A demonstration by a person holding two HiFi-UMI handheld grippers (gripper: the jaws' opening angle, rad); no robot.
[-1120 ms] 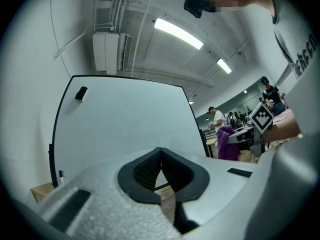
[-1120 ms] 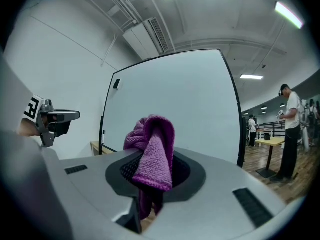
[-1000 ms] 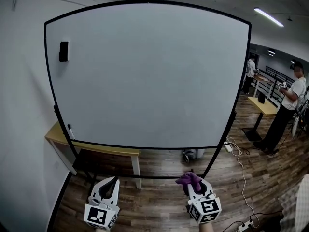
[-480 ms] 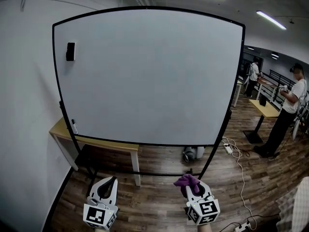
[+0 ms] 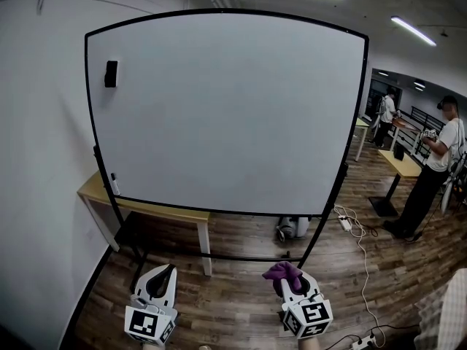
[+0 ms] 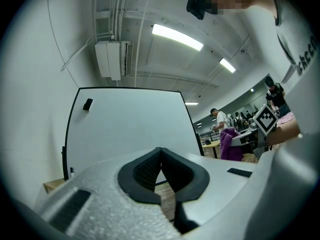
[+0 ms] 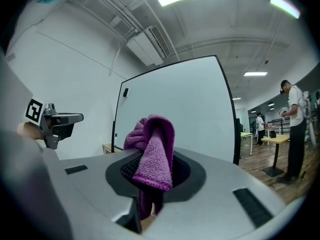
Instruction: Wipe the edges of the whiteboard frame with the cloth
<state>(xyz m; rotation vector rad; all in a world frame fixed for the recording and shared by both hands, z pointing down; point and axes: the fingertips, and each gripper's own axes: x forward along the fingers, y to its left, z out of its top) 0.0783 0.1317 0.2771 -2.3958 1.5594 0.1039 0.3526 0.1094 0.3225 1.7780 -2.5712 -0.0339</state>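
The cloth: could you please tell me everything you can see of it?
The cloth is purple, with a looped, terry-like pile, and looks soft and bunched. It is folded over itself and pinched between the jaws of the right hand-held gripper. A rounded fold stands above the jaws and an end hangs below them. Nothing but the jaws touches it. It is held in the air, low and well short of the whiteboard.

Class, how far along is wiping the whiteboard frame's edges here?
Done: the purple cloth is clamped in the right gripper. In hand: nothing yet; both grippers hang low, apart from the whiteboard frame. Left: every edge. The left gripper is shut, empty.
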